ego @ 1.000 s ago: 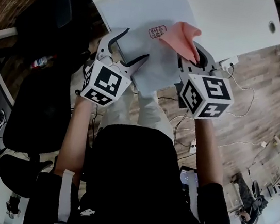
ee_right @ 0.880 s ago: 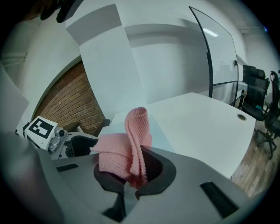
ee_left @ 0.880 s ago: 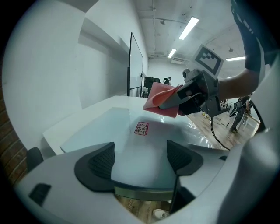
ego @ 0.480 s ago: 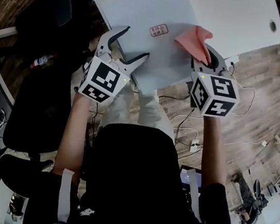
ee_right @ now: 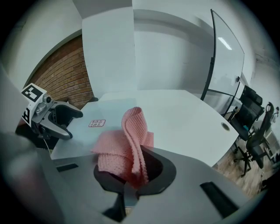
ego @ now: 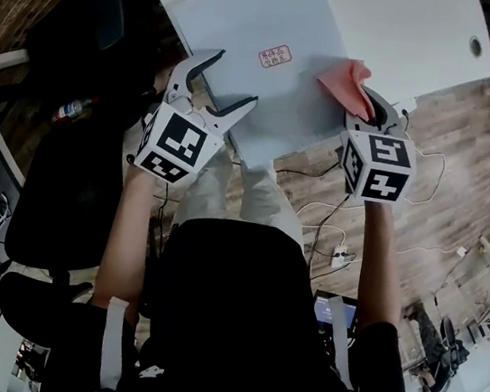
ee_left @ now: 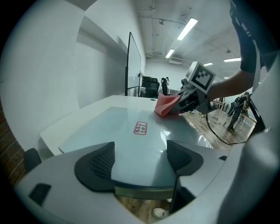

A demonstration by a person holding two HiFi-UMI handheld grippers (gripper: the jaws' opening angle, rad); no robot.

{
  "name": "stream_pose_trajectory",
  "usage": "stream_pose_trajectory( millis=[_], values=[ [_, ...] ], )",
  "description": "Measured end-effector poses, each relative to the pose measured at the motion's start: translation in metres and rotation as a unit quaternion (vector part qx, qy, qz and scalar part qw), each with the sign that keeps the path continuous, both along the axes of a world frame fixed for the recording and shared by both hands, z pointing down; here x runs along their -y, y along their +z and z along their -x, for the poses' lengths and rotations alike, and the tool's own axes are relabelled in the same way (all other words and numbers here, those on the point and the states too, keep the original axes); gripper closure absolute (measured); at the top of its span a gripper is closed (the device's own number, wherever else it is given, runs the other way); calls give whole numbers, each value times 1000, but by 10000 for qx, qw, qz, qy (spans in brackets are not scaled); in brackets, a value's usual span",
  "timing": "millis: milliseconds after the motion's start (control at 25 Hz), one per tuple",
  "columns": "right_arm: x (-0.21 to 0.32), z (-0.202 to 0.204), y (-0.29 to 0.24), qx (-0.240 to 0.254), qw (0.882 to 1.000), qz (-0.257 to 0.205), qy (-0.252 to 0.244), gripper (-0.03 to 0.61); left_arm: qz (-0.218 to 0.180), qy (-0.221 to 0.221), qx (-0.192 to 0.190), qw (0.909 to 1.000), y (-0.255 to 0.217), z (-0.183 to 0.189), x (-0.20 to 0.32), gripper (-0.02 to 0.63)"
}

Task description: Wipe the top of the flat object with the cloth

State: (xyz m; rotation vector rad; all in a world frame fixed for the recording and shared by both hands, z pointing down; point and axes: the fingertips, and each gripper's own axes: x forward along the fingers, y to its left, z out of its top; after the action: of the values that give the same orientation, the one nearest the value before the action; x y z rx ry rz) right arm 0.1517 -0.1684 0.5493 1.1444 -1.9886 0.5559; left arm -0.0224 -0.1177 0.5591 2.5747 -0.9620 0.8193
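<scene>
A flat pale blue-grey board (ego: 261,29) (ee_left: 131,131) (ee_right: 100,116) lies on the white table, with a small pink-edged label (ego: 274,56) (ee_left: 140,128) (ee_right: 96,123) on top. My right gripper (ego: 366,101) (ee_right: 131,173) is shut on a pink knitted cloth (ego: 346,80) (ee_right: 127,146) (ee_left: 165,105), which rests on the board's right edge. My left gripper (ego: 214,83) (ee_left: 139,159) stands open at the board's near-left edge, its two dark pads either side of the edge and not closed on it.
The white table (ego: 406,32) (ee_right: 188,118) runs beyond the board, with a round cable hole (ego: 475,46) (ee_right: 225,126). Black office chairs (ego: 65,182) stand at the left. Cables and a power strip (ego: 337,254) lie on the wooden floor at the right.
My right gripper has dragged the pink cloth rightward across the board, from near the label to its right edge. The left gripper has barely moved.
</scene>
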Motion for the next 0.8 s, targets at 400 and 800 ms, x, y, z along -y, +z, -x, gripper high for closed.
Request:
stream_pose_trajectory(
  millis=[400,800],
  values=[
    [-2,2,5,-25,9998,177,-82,534,-4,-1,27,10000,0,0,-1,249],
    [7,25,5,162,9997,143,-67,534,-35,12,37,10000,1,0,0,249]
  ],
)
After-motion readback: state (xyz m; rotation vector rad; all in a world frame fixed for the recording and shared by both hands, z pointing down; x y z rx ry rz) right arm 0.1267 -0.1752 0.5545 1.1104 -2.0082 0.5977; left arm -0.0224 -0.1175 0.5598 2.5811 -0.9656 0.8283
